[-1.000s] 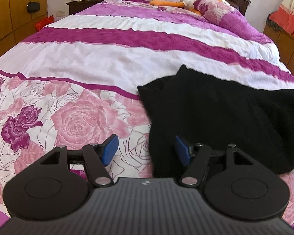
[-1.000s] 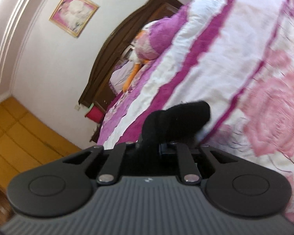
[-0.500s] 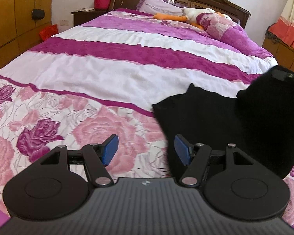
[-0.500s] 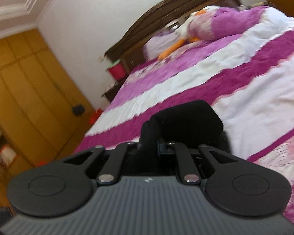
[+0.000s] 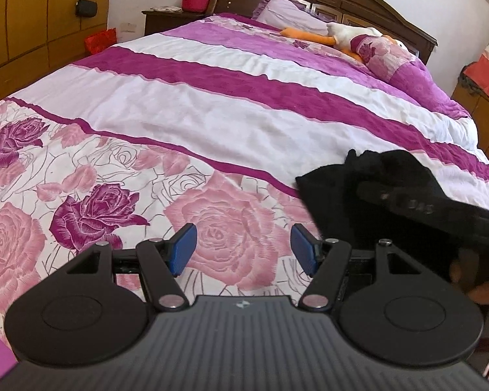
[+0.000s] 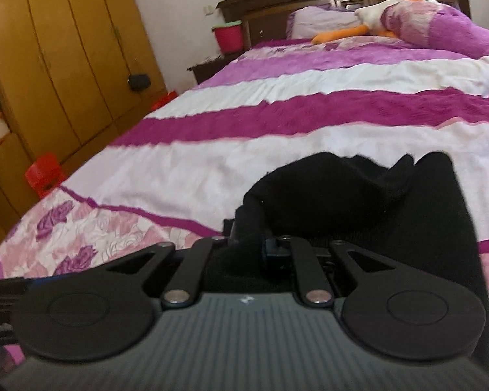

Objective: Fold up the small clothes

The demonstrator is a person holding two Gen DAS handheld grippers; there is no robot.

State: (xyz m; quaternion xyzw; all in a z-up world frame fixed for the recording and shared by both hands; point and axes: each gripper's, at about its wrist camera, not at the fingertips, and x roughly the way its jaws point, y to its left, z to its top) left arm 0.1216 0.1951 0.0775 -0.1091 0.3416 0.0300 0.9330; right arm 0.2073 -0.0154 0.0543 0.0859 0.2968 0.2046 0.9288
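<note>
Low at the right of the left wrist frame, the black knit garment [image 5: 329,192] lies on the pink-and-magenta rose-print bedspread [image 5: 212,123], one end lifted and clamped in the right gripper [image 6: 247,241], whose jaws are pressed together on a bunched fold. The left gripper [image 5: 243,249] hovers over the roses, blue-padded jaws apart, holding nothing. With one pinch only, the loose cloth could sag and crease crookedly.
</note>
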